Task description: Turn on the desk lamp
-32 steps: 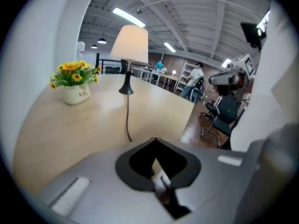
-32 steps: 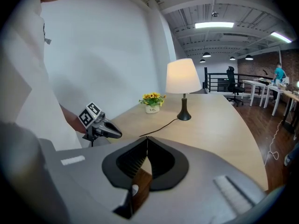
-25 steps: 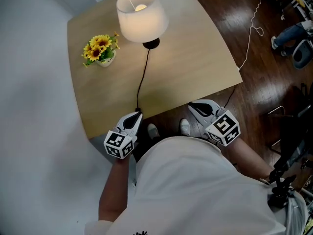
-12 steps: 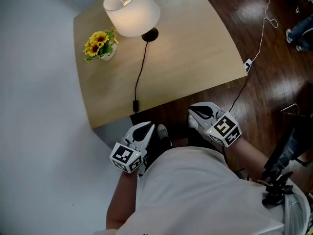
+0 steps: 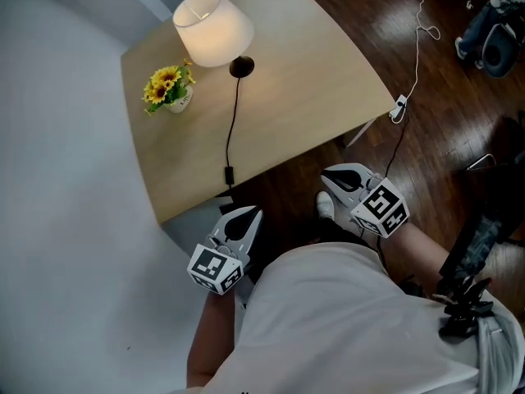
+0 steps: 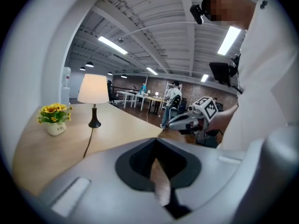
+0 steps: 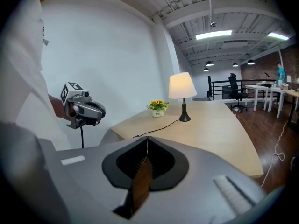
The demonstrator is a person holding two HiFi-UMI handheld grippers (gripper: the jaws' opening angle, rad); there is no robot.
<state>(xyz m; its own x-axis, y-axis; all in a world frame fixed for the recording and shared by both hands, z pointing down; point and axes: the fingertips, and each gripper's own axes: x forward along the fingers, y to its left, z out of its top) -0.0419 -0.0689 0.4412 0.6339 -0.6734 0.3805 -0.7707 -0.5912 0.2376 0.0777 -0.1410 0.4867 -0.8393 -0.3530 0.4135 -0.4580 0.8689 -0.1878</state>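
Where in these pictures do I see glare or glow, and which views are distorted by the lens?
Head view: the lamp shade glows and warms the table by its base; the dark floor shows bright glare patches. Left gripper view: strong fisheye, black corners, bent ceiling beams. Right gripper view: the same round frame; the shade glows pale yellow.

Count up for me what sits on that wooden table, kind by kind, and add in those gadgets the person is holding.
Desk lamp: 1
Black cord: 1
Pot of yellow flowers: 1
Handheld grippers: 2, the left gripper and the right gripper, both held off the table's near edge
Total: 5
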